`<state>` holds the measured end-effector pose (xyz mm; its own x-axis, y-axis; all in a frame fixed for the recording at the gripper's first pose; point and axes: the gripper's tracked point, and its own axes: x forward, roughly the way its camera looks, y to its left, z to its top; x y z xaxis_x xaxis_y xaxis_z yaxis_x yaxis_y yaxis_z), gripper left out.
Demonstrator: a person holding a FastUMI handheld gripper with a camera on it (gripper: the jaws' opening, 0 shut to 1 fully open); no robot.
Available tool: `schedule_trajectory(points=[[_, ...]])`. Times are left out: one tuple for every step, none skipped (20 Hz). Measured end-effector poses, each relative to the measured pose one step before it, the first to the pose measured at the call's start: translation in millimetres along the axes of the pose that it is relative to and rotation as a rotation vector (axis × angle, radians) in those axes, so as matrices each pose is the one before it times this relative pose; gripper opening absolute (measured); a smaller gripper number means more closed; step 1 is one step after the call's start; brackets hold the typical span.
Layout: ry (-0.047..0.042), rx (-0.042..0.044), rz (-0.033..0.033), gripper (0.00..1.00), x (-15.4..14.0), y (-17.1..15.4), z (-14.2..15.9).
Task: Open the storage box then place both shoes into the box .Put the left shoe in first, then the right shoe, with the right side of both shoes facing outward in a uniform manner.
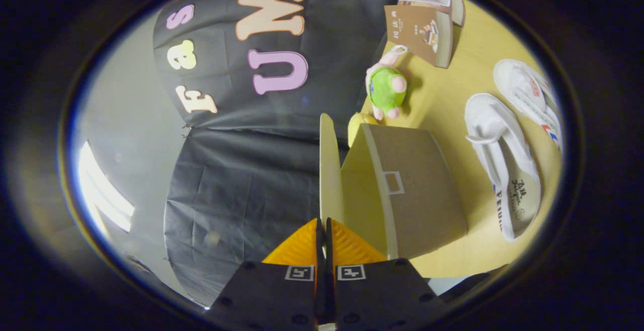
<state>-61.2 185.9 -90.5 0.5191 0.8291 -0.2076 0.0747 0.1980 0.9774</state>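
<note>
Wooden table (483, 49): tongs (323, 230) pinch cardboard lid (329, 170).

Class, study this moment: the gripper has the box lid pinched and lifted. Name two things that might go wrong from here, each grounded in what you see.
1. The gripper is shut on the thin edge of the yellow cardboard lid of the brown storage box; that narrow pinch may slip, letting the lid drop.
2. The two white canvas shoes lie close beside the box on the wooden table; a tug on the lid might slide the light box into them.
</note>
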Motion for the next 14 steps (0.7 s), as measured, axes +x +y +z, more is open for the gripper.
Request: schedule_trajectory(points=[[0.00023,-0.00713,0.00952,0.03,2.12,7.80,-1.16],[-0.00002,-0.00978,0.00895,0.03,1.37,8.36,-2.11],[-0.00119,-0.01074,0.00603,0.03,2.66,7.59,-0.36],[-0.00181,-0.01330,0.00301,0.03,2.24,7.85,-2.50],[0.00362,-0.01637,0.00160,0.03,3.30,6.76,-2.20],[0.00043,-0.01612,-0.00442,0.03,3.56,5.90,-2.30],[0.00254,-0.01513,-0.00224,0.03,4.23,5.12,-2.36],[0.00520,-0.01452,0.00059,0.03,4.44,6.46,-3.67],[0.00338,-0.01250,-0.00258,0.03,5.39,4.82,-2.60],[0.01029,-0.01069,-0.00147,0.03,5.06,4.14,-3.93],[0.00859,-0.01051,-0.00009,0.03,6.95,4.99,-3.79],[0.01297,-0.01386,0.00299,0.03,6.91,5.22,-4.74],[0.01073,-0.01222,-0.00080,0.03,6.43,3.92,-3.70],[0.00715,-0.00662,0.00076,0.03,7.20,2.13,-2.20]])
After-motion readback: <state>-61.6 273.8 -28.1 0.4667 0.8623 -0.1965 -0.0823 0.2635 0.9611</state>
